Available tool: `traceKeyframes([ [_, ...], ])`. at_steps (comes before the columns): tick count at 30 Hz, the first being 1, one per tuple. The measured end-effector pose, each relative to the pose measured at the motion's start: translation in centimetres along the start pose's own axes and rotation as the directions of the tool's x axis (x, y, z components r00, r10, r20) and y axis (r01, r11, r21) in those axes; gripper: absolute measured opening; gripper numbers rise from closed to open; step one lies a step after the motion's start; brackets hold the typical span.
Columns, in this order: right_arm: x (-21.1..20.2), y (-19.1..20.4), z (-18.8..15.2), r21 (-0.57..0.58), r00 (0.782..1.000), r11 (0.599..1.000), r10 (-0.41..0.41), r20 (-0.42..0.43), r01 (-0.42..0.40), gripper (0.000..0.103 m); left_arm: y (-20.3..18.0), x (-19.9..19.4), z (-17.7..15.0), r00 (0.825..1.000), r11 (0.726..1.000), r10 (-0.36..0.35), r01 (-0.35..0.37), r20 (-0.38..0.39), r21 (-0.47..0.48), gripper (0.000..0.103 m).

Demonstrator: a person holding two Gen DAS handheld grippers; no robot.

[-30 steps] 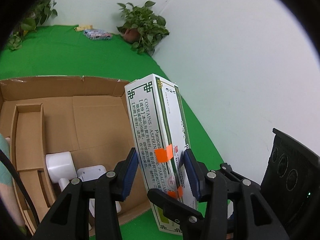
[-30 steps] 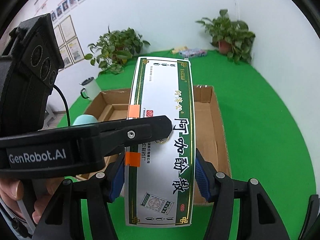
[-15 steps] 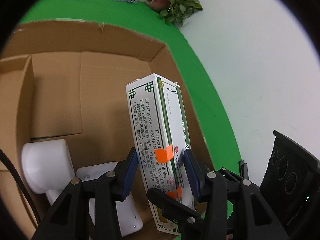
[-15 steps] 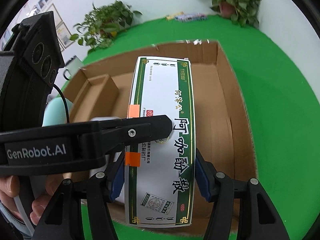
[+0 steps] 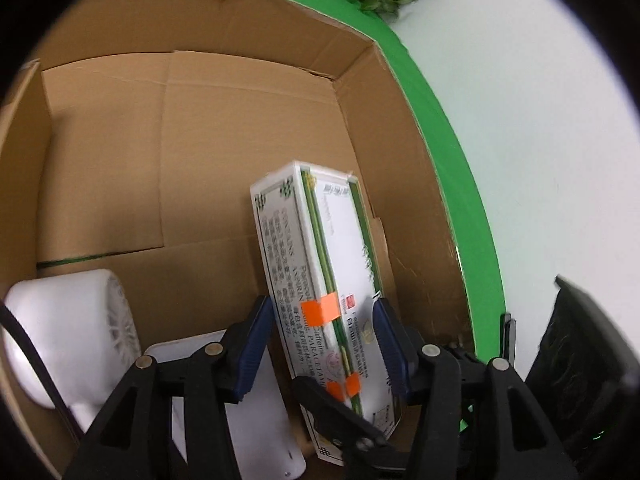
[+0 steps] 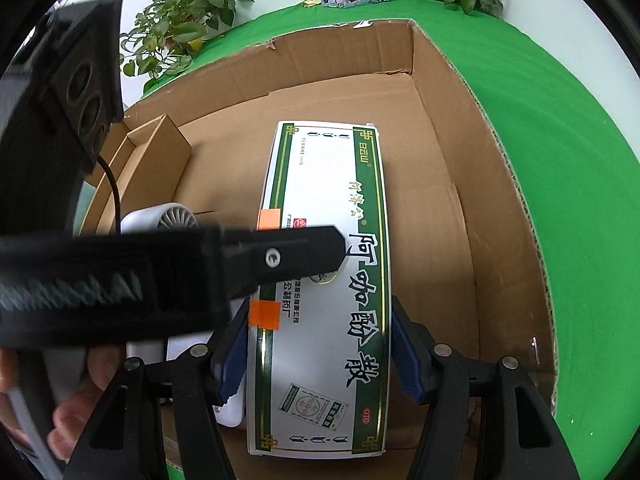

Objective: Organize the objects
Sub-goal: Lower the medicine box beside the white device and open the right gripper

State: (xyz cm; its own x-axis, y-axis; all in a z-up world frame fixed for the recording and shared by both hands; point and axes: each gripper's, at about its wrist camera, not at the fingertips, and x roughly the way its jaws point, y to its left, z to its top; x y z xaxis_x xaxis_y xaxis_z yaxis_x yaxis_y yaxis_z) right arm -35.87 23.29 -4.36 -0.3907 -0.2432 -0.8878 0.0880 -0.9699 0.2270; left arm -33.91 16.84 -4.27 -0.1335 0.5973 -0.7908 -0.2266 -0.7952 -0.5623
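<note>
A long white medicine box with green borders [image 6: 324,264] [image 5: 320,280] is held inside an open cardboard box [image 6: 500,184] [image 5: 240,80]. My right gripper [image 6: 316,360] is shut on its two long edges near the lower end. My left gripper [image 5: 320,344] is shut on its flat faces from the left side, and its finger crosses the box front in the right wrist view. The medicine box lies low in the carton, near its right wall.
A white handheld fan [image 5: 68,328] [image 6: 168,220] lies in the carton to the left of the medicine box. A cardboard divider [image 6: 160,144] stands at the carton's left. Green cloth [image 6: 580,160] surrounds the carton. Potted plants [image 6: 180,28] stand at the back.
Both grippers have carried the medicine box from above the carton down into it, and the carton walls now surround it.
</note>
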Motion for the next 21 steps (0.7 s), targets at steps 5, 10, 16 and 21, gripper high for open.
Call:
traceKeyframes([
  [5,0.3,-1.0,-0.3,0.05,0.998,0.997,0.06,-0.021,-0.059,0.064,0.1,-2.9,-0.1,0.999,1.0,0.01,-0.01,0.053,0.008,0.051],
  [10,-0.9,-0.8,-0.6,0.042,0.998,0.997,0.063,-0.001,-0.063,0.069,-0.4,-6.7,-1.8,0.991,0.997,0.023,-0.032,0.131,0.066,0.051],
  [16,-2.2,0.0,-1.2,0.039,0.995,0.995,0.096,0.008,-0.096,0.069,0.8,-10.2,-5.5,0.976,0.993,0.064,-0.084,0.21,0.087,0.051],
  [21,-1.9,0.3,-1.7,0.026,0.997,0.997,0.077,-0.001,-0.077,0.07,2.6,-12.8,-7.1,0.937,0.982,0.141,-0.172,0.319,0.072,0.051],
])
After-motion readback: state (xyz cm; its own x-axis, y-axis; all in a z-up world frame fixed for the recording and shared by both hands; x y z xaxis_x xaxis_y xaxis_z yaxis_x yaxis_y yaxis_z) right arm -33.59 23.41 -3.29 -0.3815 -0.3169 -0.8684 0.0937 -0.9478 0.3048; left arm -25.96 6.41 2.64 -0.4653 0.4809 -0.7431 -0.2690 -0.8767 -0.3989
